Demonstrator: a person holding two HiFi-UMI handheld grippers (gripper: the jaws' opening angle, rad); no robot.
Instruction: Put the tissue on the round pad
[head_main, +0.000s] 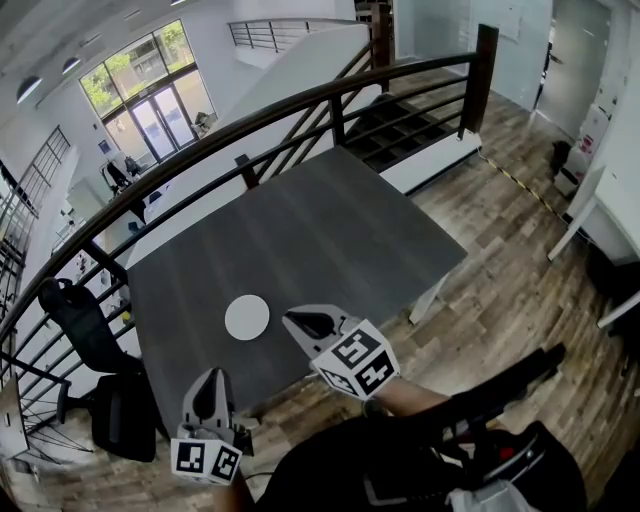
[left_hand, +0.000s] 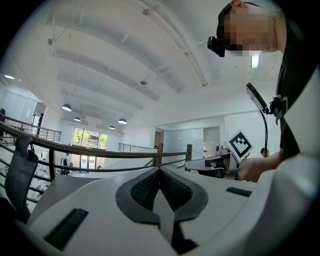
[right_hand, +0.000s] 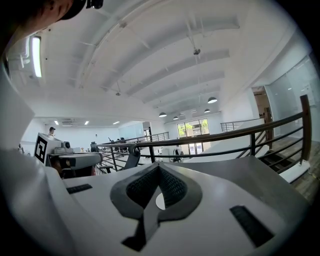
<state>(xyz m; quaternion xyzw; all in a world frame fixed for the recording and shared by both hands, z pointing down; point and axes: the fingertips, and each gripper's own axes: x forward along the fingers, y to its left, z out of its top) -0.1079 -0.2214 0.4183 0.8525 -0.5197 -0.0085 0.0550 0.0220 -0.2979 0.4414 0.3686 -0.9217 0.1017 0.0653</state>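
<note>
At the left, our left gripper (head_main: 207, 388) hangs just off the near edge of the grey table (head_main: 330, 230), its jaws pressed together with nothing between them. Past it on the tabletop lies the round pad (head_main: 247, 317), a flat white disc with nothing on it. Just right of the pad, our right gripper (head_main: 298, 321) reaches over the table edge, its jaws likewise closed and empty. We find the tissue in no view (not on the table, not in either gripper). We judge it will be very light, soft and easily torn, so we would pinch it gently at a raised fold or edge. Of its looks we can say nothing.
</note>
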